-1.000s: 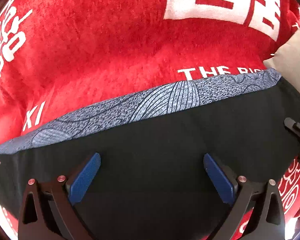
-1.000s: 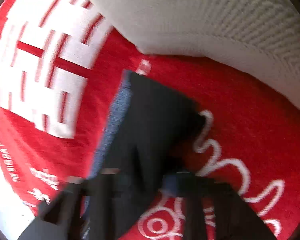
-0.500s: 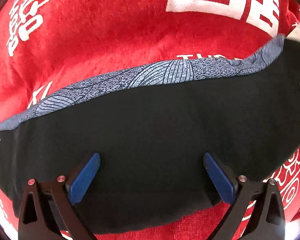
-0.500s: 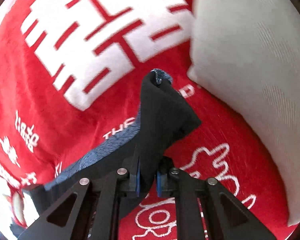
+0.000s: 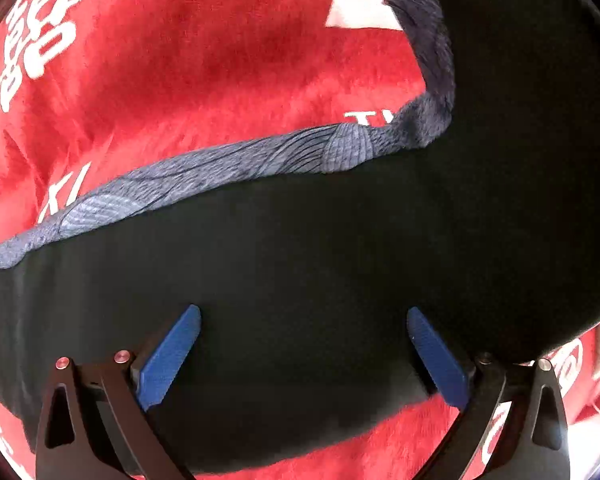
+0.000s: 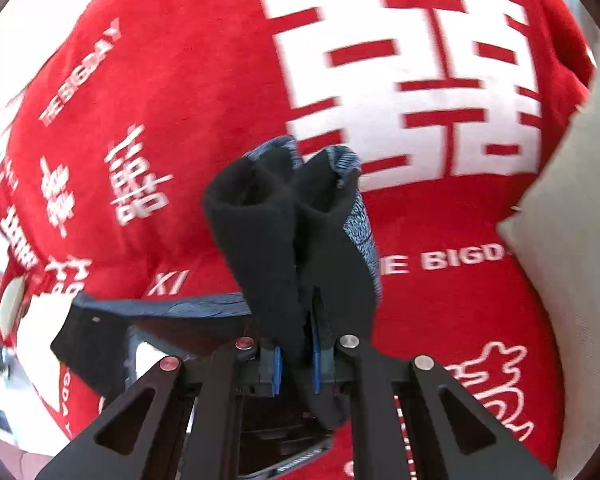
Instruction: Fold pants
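- Left wrist view: the black fabric pants with a grey-blue patterned waistband (image 5: pixel 300 264) lie flat across the plush red blanket printed with white characters and lettering (image 5: pixel 204 64). The left tongs (image 5: pixel 304 354) stand spread wide over the middle of the dark cloth, blue pads (image 5: pixel 168 360) well apart, pinching nothing; whether the tips rest on the cloth I cannot tell. At the upper right one end of the garment is raised off the blanket and curls over towards the flat part, its patterned band turned upward along the edge.
- Right wrist view: the right tongs (image 6: pixel 296 364) are pressed together on a bunched end of the same pants (image 6: pixel 288 232), black cloth squeezed between the blue pads and standing up in a crumpled peak beyond them. Their jaws have just been closing, with the cloth between them. The rest of the garment trails down and to the left onto the red blanket (image 6: pixel 204 80). A pale grey ribbed cushion (image 6: pixel 572 248) sits at the right edge.
- Progress, as I judge it: the first fold is under way, not finished. One end is lifted and heading across while the other part stays laid out. What is left is laying that end down, squaring the edges, and probably another fold to make a compact bundle.
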`<state>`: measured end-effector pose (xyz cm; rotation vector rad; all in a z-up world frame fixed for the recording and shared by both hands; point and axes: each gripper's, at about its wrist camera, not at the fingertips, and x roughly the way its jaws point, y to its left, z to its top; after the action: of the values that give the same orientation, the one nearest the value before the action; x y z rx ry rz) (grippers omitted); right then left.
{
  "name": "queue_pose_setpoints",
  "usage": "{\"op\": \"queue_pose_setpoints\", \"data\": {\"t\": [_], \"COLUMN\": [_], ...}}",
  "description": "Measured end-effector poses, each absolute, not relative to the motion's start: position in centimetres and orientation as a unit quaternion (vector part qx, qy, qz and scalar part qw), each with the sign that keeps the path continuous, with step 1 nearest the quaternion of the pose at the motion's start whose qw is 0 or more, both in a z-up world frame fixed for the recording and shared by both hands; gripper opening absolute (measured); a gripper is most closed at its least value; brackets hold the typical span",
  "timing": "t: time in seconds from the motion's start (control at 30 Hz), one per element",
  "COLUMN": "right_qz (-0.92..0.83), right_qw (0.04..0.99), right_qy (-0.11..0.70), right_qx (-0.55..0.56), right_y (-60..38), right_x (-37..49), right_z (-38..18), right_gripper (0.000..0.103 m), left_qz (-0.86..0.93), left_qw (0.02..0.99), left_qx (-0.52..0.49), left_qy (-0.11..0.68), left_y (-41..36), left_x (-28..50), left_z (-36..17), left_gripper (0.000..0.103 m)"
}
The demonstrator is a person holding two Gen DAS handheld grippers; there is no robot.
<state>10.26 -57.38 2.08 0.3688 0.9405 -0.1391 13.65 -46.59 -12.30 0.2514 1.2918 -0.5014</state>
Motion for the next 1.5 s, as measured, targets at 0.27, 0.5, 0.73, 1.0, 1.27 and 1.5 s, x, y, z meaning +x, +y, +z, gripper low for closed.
{"op": "queue_pose_setpoints", "data": {"t": [0.27,0.5,0.73,1.0,1.27,1.5], "right_qz": [-0.019,0.002,-0.025,0.003,-0.09,-0.108], "right_qw": [0.869,0.839,0.821,0.836,0.824,0.815], "right_qy": [0.483,0.543,0.563,0.548,0.554,0.553], "right_qx": [0.109,0.033,-0.093,-0.031,0.081,0.135], "right_y": [-48.4,-39.1,-33.8,-36.6,-45.4,-47.8], "right_x": [13.0,14.8,13.4,10.2,9.3,8.7], "right_z": [0.7,-5.6,-9.4,-4.4,-3.2,-3.8], "right_gripper": [0.012,0.012,0.025,0.053,0.053,0.053], "left_qz": [-0.161,-0.066,-0.051,-0.115,-0.263,-0.294], "left_qw": [0.787,0.783,0.78,0.778,0.732,0.68], "left_qx": [0.081,0.079,0.063,0.037,0.008,0.022], "left_qy": [0.59,0.614,0.62,0.617,0.628,0.671], "left_y": [-34.5,-24.3,-20.4,-20.9,-27.4,-30.9], "left_x": [17.1,19.8,20.7,21.8,20.6,20.8], "left_z": [-9.3,-10.8,-11.5,-9.7,-7.8,-10.4], "left_gripper": [0.103,0.103,0.103,0.103,0.095,0.041]}}
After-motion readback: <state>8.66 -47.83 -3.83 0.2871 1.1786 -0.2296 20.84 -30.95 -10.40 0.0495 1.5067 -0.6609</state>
